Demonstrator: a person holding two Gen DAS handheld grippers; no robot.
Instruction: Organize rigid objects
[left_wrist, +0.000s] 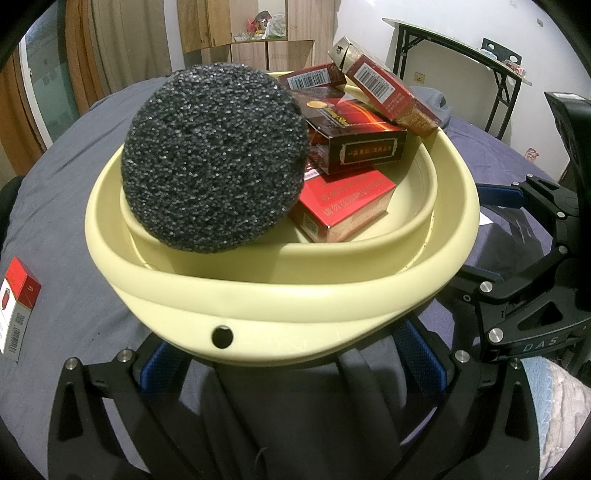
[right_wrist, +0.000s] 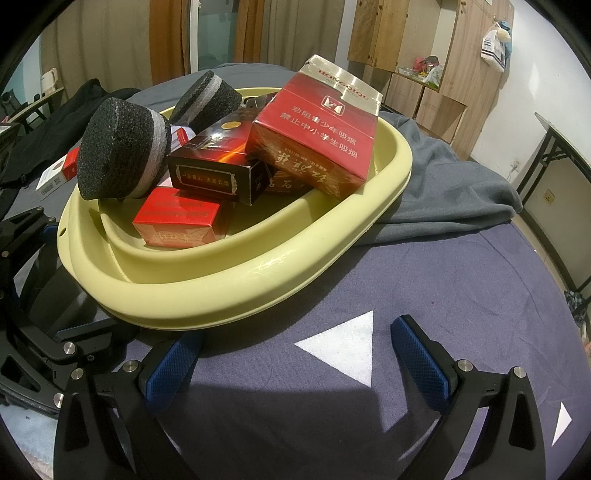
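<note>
A cream basin (left_wrist: 280, 291) sits on the blue-grey cloth, close in front of my left gripper (left_wrist: 284, 338). That gripper is open, its blue pads (left_wrist: 162, 369) wide apart under the basin's near rim. The basin holds a round black sponge (left_wrist: 214, 158), a second sponge (right_wrist: 207, 99), and several cigarette boxes: a red one (left_wrist: 343, 203), a dark one (left_wrist: 354, 136) and a red one on top (left_wrist: 384, 85). A loose red-and-white pack (left_wrist: 18, 314) lies on the cloth to the left. My right gripper (right_wrist: 295, 330) is open beside the basin (right_wrist: 229, 277), holding nothing.
A grey garment (right_wrist: 443, 184) is bunched behind the basin, and a black one (right_wrist: 55, 122) lies at the far left. White triangles (right_wrist: 343, 347) mark the cloth. A folding table (left_wrist: 461, 44) and wooden cabinets (right_wrist: 406, 55) stand by the walls.
</note>
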